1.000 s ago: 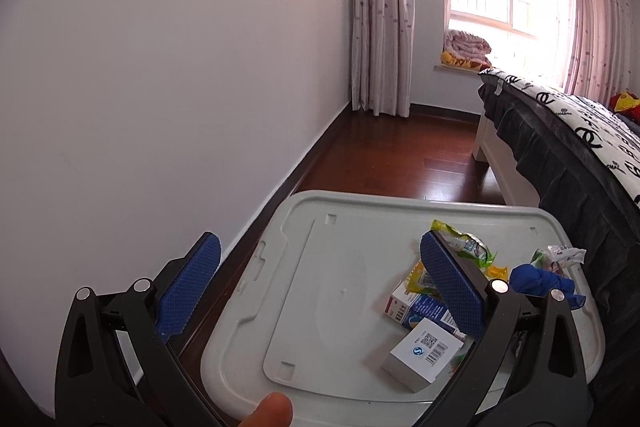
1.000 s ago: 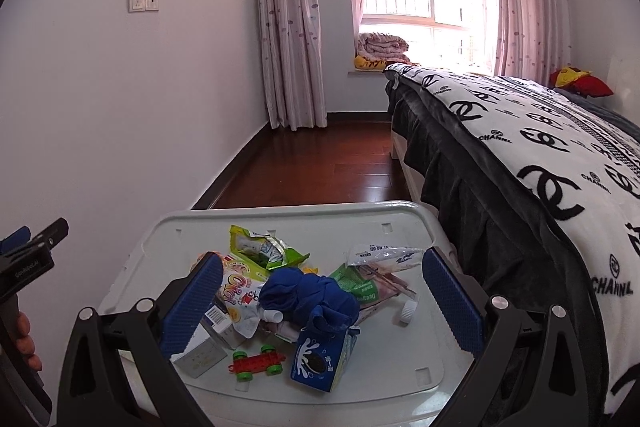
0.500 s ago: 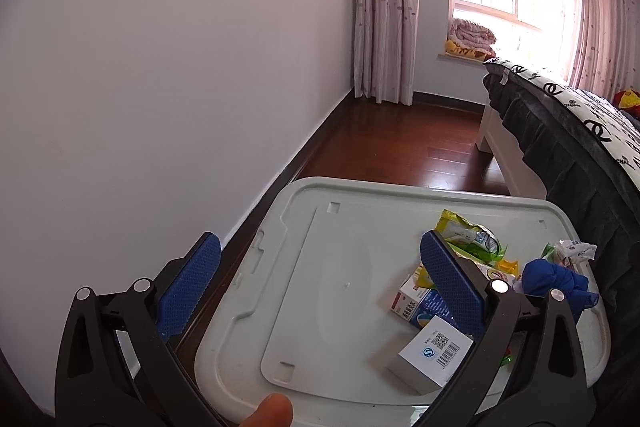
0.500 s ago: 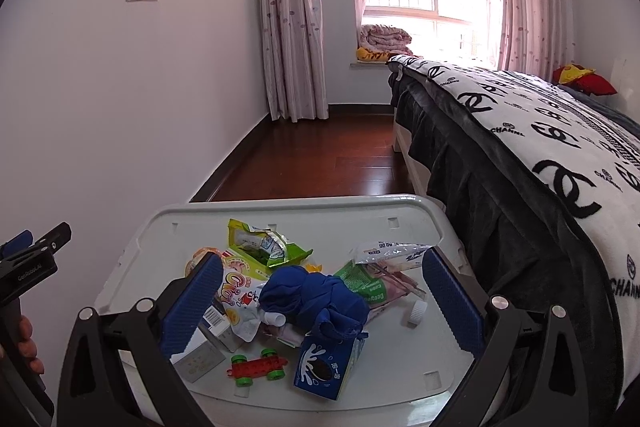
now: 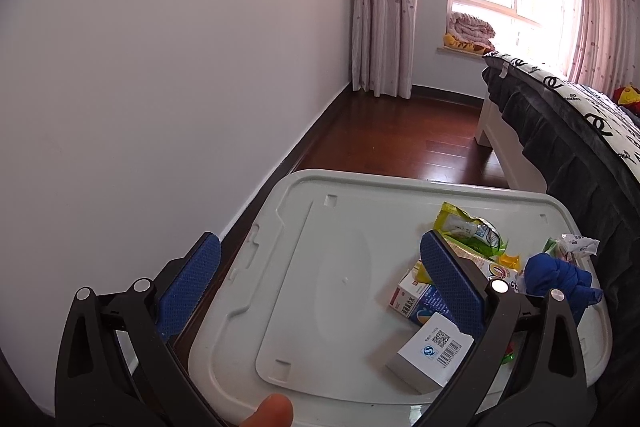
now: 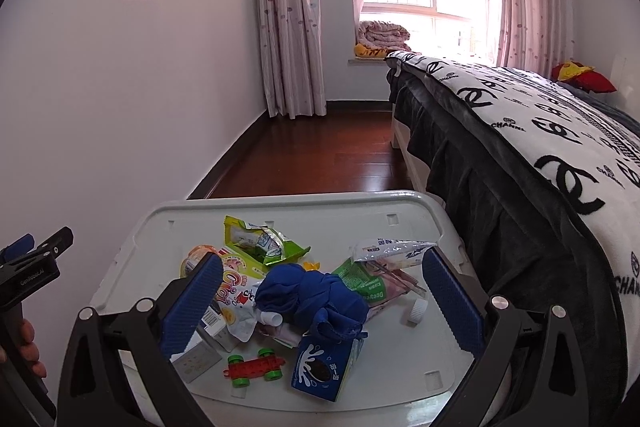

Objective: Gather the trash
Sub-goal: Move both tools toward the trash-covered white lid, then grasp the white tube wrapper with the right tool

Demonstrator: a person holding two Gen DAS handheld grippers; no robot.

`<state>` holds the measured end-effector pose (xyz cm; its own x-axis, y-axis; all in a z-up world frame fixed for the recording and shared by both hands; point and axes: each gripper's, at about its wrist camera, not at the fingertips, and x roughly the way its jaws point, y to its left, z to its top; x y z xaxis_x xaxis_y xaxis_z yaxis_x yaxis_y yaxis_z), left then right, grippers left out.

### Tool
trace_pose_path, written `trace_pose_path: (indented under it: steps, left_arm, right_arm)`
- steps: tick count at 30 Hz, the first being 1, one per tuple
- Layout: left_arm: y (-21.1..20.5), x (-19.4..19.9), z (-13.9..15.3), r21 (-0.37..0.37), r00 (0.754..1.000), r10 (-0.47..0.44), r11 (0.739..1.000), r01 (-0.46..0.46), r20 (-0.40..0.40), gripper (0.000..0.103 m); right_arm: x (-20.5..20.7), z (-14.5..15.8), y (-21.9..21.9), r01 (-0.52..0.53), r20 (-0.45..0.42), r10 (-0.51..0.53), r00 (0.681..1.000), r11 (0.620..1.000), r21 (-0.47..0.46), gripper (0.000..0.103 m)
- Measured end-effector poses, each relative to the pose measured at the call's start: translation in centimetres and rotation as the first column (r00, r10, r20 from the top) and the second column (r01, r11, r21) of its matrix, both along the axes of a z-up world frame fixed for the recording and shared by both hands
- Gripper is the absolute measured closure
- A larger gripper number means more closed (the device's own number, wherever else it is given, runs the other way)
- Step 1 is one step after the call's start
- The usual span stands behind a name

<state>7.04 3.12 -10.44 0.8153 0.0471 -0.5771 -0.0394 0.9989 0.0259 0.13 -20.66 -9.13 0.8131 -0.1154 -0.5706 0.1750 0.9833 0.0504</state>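
A pile of trash lies on a white plastic bin lid (image 6: 160, 227), which also shows in the left wrist view (image 5: 320, 267). The pile holds a green snack wrapper (image 6: 260, 241), a crumpled blue cloth (image 6: 312, 297), a blue milk carton (image 6: 326, 365), a clear wrapper (image 6: 390, 249), a white bottle cap (image 6: 416, 311) and a red toy car (image 6: 256, 373). A white barcode box (image 5: 430, 351) lies nearest the left gripper. My left gripper (image 5: 320, 291) is open and empty above the lid's bare left half. My right gripper (image 6: 320, 307) is open and empty, with the pile between its fingers.
A bed (image 6: 540, 147) with a black-and-white cover stands close on the right of the lid. A white wall (image 5: 160, 87) runs along the left. Dark wood floor (image 6: 320, 159) stretches to the curtained window. The left gripper's body (image 6: 28, 271) shows at the right view's left edge.
Both views have shifted slightly; the lid and trash sit a little lower and closer in frame. Both grippers stay open and nothing on the lid has moved.
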Motion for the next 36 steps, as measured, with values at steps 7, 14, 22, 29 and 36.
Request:
trace_pose_path:
  steps: [7, 14, 22, 29, 36]
  left_arm:
    - [-0.2, 0.1, -0.2, 0.002, 1.0, -0.003, 1.0, 0.003, -0.002, 0.006]
    - [-0.2, 0.3, -0.3, 0.0, 1.0, -0.004, 1.0, 0.004, -0.009, 0.006]
    - [0.8, 0.4, -1.9, -0.081, 0.998, 0.029, 0.996, -0.034, -0.057, 0.006]
    - [1.6, 1.4, -3.8, -0.131, 0.99, 0.025, 0.991, -0.042, -0.136, 0.006]
    - [1.8, 1.4, -4.3, -0.076, 0.988, 0.033, 0.996, -0.045, -0.154, 0.006]
  right_arm:
    - [0.0, 0.0, -0.1, -0.001, -0.002, 0.001, 1.0, 1.0, 0.0, 0.004]
    - [0.0, -0.1, -0.1, 0.001, -0.004, -0.001, 1.0, 1.0, 0.003, 0.004]
    - [1.8, 0.7, -4.1, -0.02, -0.052, 0.021, 0.998, 0.999, 0.025, 0.004]
    - [8.2, -1.4, -8.8, -0.109, -0.298, 0.111, 0.948, 0.994, 0.023, 0.004]
    - [14.0, -3.4, -9.4, -0.454, -0.558, 0.321, 0.765, 0.883, -0.115, 0.005]
